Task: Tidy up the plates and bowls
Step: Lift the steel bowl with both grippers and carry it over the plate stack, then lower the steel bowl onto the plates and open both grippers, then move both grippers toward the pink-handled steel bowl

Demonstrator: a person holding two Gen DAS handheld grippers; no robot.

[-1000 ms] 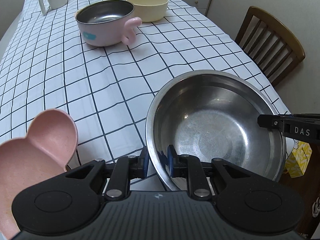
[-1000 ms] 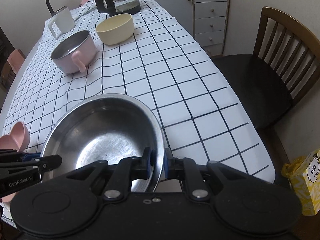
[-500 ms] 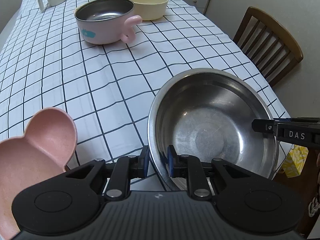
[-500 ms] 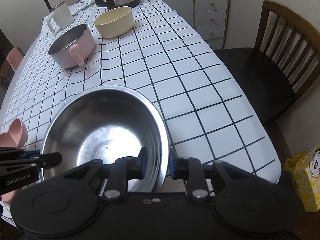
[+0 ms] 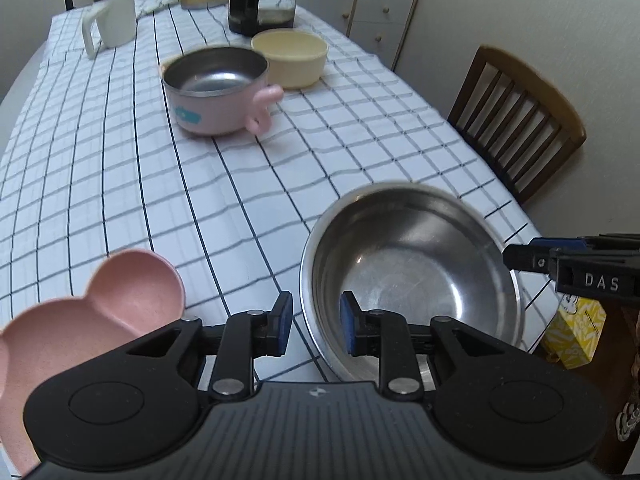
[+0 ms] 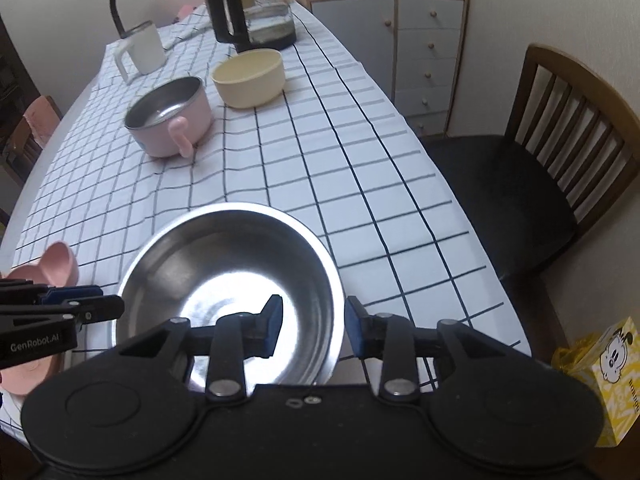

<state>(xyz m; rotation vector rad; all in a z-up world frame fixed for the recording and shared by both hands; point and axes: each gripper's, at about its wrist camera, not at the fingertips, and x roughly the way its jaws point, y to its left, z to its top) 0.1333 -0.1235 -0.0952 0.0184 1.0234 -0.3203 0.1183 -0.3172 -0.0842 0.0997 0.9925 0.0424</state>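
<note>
A big shiny metal bowl (image 6: 228, 280) sits on the near end of a table with a white cloth with dark squares (image 6: 320, 168). The right gripper (image 6: 314, 326) has just been opening its jaws; the bowl's rim is between the blue pads, and they do not press on it. The left gripper (image 6: 100, 302) pokes in from the left, beside a pink ear-shaped plate (image 6: 60, 266). Farther back stand a pink pot with a metal inside (image 6: 170, 122) and a round cream bowl (image 6: 249, 78), close together.
</note>
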